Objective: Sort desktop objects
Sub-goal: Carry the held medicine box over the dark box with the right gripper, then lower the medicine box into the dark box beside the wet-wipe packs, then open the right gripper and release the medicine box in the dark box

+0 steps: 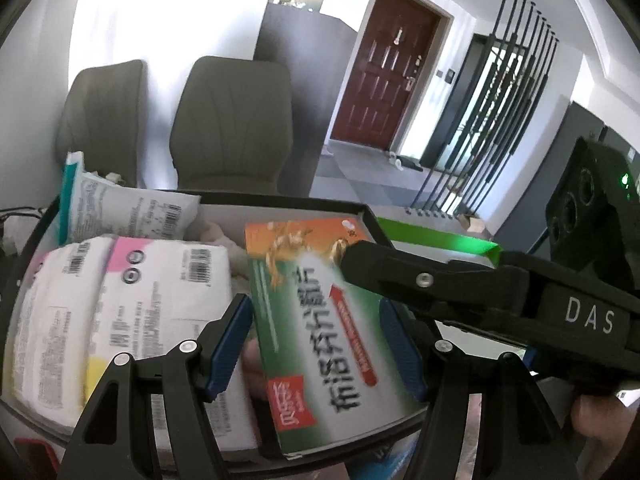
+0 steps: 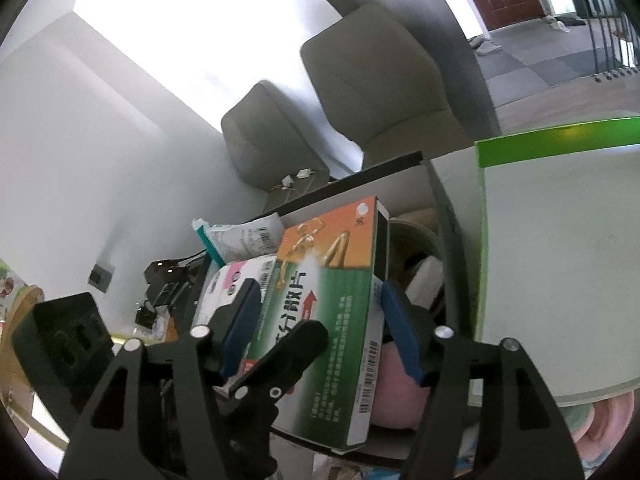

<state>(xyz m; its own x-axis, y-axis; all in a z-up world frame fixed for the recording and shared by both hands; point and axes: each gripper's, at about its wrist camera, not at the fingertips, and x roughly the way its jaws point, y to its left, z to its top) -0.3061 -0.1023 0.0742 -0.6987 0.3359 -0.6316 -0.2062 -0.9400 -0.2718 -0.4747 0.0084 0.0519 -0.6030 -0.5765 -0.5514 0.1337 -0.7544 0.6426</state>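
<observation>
Green-and-orange cardboard medicine box lies tilted, resting on the contents of a shallow black-rimmed white tray; its orange end points to the tray's far wall, and its near end sits over the near rim.

Left gripper: blue-padded fingers stand on either side of the box. In the left wrist view the left pad seems to meet the box's long edge; the right pad lies against or just beside the other edge. Contact is not certain, so I cannot tell whether it pinches.

Right gripper: fingers spread, straddling the same box. The right wrist view shows a narrow gap between the right blue pad and the box's side face; the left pad is close to the box face. No pinch seen. In the left wrist view one black finger of this gripper reaches in from the right, over the box's orange end.

Also in the tray: white soft packets with barcodes, one with a pink label patch, and a white pouch with a teal edge at the far left corner.

Beside the tray on the right: white carton with a green band. Behind: two grey upholstered chairs, dark red door.
</observation>
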